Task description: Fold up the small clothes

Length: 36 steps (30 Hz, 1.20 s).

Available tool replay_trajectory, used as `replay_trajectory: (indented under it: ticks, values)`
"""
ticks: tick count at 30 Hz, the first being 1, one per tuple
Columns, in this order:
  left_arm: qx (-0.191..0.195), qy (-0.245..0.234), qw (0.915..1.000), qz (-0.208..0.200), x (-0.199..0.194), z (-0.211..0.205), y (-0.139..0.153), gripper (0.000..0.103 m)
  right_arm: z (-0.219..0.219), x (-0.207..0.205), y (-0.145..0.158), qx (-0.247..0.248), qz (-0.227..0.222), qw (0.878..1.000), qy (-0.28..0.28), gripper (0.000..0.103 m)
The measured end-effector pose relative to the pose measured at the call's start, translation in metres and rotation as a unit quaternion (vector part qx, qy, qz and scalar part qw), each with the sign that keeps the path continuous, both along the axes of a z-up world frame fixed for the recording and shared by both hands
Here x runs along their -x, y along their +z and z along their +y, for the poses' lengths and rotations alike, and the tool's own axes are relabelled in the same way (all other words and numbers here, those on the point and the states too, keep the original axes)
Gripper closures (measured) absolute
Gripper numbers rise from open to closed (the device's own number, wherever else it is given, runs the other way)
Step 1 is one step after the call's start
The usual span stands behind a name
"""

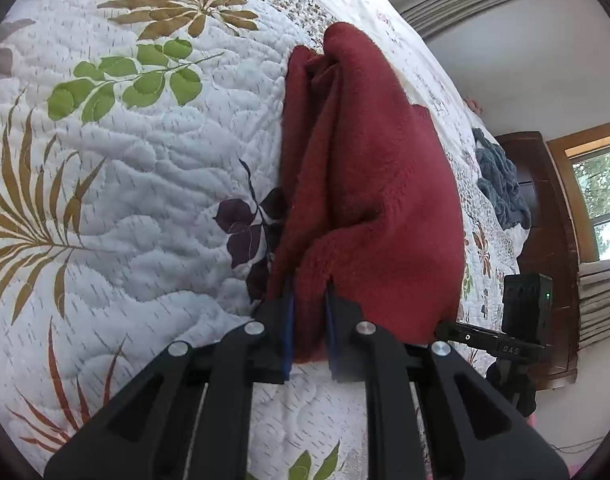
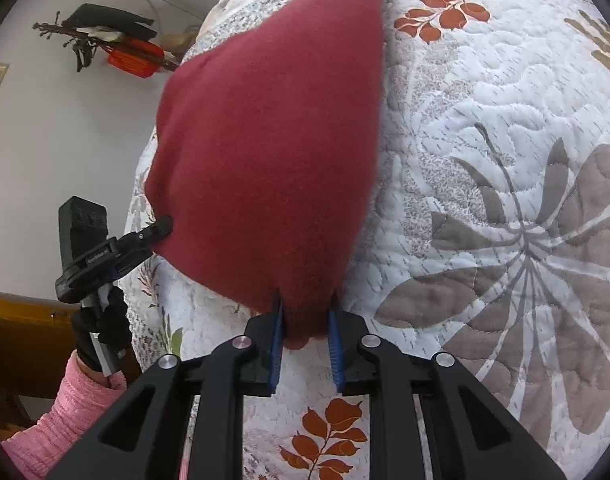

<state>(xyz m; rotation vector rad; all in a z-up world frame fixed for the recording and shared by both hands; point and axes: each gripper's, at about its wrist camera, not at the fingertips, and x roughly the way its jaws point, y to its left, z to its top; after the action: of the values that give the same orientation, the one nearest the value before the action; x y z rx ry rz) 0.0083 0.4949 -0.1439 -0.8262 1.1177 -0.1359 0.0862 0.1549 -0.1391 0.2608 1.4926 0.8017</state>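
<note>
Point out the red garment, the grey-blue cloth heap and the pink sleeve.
red garment [image 2: 265, 152]: right wrist view, middle of the flat panel.
grey-blue cloth heap [image 1: 501, 184]: left wrist view, centre of the heap.
pink sleeve [image 2: 61, 420]: right wrist view, forearm part.

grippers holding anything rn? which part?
Both are shut on the red garment: the left gripper and the right gripper each pinch a corner of its near edge, lifting it off the quilt.
</note>
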Motion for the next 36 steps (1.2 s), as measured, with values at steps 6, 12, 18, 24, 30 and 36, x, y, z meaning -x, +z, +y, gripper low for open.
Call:
replay_trajectory:
  ticks: [6,12,18,24,30,36]
  values:
    - [-0.017,-0.005,0.9998,-0.003,0.004,0.000,0.022,0.060,0.004,0.006,0.019,0.006,-0.032,0.999,0.025,0.059]
    - [-0.048,0.027,0.9977,-0.037,-0.018,0.015,0.057,0.049,-0.010,0.002,0.037,-0.006,-0.058,0.998,0.020,0.043]
    - [-0.049,0.029,0.9970,-0.052,-0.090,0.021,0.056,0.048,-0.016,-0.004,0.033,-0.013,-0.058,0.998,0.005,0.043]
    - [-0.045,0.037,0.9973,-0.045,-0.133,0.018,0.042,0.088,-0.019,-0.008,0.023,-0.013,-0.050,0.999,0.002,0.043]
    - [-0.106,0.014,0.9920,-0.066,-0.139,0.007,0.049,0.089,-0.017,-0.008,0.017,-0.010,-0.047,0.999,0.006,0.043]
    - [-0.054,0.005,0.9983,-0.023,-0.137,0.019,0.030,0.079,-0.015,-0.007,0.023,-0.008,-0.050,0.999,0.006,0.043]
